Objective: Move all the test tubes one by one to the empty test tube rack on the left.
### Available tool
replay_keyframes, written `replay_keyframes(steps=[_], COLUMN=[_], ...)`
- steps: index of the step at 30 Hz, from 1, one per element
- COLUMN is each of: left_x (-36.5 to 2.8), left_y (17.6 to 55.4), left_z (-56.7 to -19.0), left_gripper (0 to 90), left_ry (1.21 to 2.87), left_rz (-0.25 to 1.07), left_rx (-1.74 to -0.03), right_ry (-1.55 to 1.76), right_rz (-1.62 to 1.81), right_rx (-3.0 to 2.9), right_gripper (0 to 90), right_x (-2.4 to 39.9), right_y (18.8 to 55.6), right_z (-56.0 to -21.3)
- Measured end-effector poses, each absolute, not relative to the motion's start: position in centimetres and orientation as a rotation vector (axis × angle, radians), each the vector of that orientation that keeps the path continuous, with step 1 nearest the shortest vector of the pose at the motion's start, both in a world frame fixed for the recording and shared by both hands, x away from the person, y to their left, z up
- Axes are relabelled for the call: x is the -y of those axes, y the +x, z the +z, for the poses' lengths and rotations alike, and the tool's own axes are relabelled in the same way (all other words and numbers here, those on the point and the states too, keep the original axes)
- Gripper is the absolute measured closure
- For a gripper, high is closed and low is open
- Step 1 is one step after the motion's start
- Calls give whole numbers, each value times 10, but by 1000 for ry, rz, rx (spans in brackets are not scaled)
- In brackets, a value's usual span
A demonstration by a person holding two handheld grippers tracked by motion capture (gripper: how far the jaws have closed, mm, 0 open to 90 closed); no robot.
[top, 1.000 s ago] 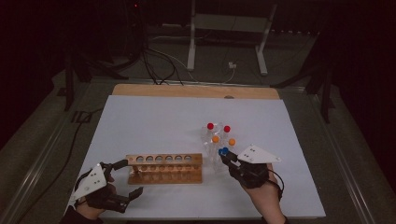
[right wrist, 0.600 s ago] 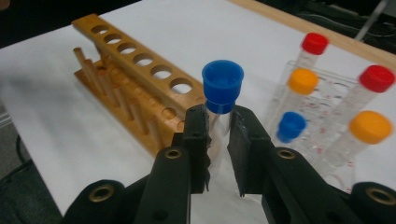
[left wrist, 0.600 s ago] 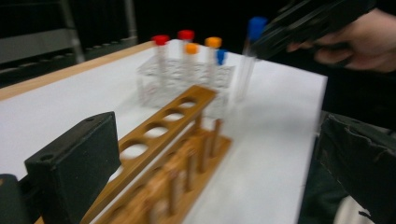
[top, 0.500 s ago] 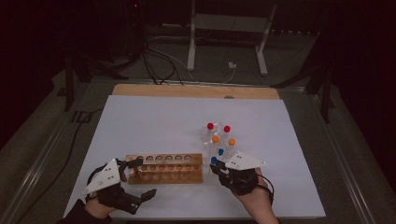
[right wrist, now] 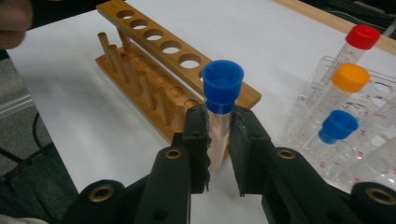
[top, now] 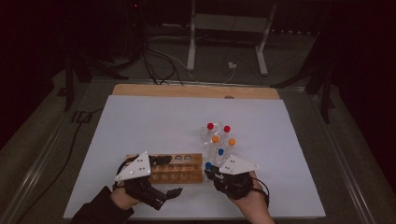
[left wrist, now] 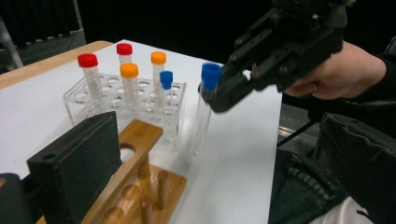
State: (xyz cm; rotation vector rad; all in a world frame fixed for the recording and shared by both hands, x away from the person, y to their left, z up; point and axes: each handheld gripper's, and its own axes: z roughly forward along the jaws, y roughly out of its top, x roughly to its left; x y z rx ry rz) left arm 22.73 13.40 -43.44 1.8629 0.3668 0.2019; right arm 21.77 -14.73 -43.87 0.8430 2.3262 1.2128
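Between the wooden rack (top: 173, 169) and the clear rack (top: 215, 142), over bare counter (top: 154, 121), the right gripper's (right wrist: 218, 128) fingers clamp an upright blue-capped tube (right wrist: 219, 112), cap up; the left gripper's (top: 163, 179) finger spread I cannot tell.

Clear blue-capped tube (right wrist: 218, 112), upright, beside the wooden rack (right wrist: 154, 60).

Left gripper view. One black jaw of the left gripper (left wrist: 74, 163) rises at lower left, beside the wooden rack (left wrist: 140, 186). Behind it stands a clear plastic rack (left wrist: 79, 100) holding tubes capped red, orange and blue. At right, the right gripper (left wrist: 224, 91) clamps an upright blue-capped tube (left wrist: 205, 107) just below its cap, above the white table surface (left wrist: 243, 149).
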Motion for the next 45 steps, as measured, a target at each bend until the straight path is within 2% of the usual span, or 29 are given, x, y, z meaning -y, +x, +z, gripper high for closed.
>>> replay_keyframes(steps=[9,15,17,22,28,29,30,36,42,43,45], left_x=[-113,-100,-96,-83,-77,-76,-75,-71,-67,-67,-67], left_y=[236,240,241,244,245,246,246,248,249,248,248], left_z=[-429,-427,-426,-426,-429,-430,-431,-433,-436,-436,-436], left_gripper=[34,83,157,228,392,392,454,607,700,753,761], left_ry=[1858,1857,1850,1871,1889,1889,1884,1900,1933,1934,1936], left_rz=[183,180,184,226,227,225,224,244,240,243,245], left_rx=[-361,-355,-353,-371,-363,-362,-364,-365,-361,-360,-356], right_ry=[832,825,828,823,825,826,826,822,818,822,824], right_rz=[1216,1223,1228,1230,1234,1236,1236,1238,1236,1234,1235], right_rx=[-2346,-2350,-2355,-2359,-2359,-2357,-2358,-2359,-2358,-2357,-2355], right_gripper=[765,765,765,765,765,765,765,765,765,765,765], right_x=[143,141,141,140,140,140,140,139,140,140,140], right_y=[217,216,216,216,216,216,216,215,215,216,216], right_z=[-440,-440,-441,-441,-441,-440,-440,-440,-439,-439,-439])
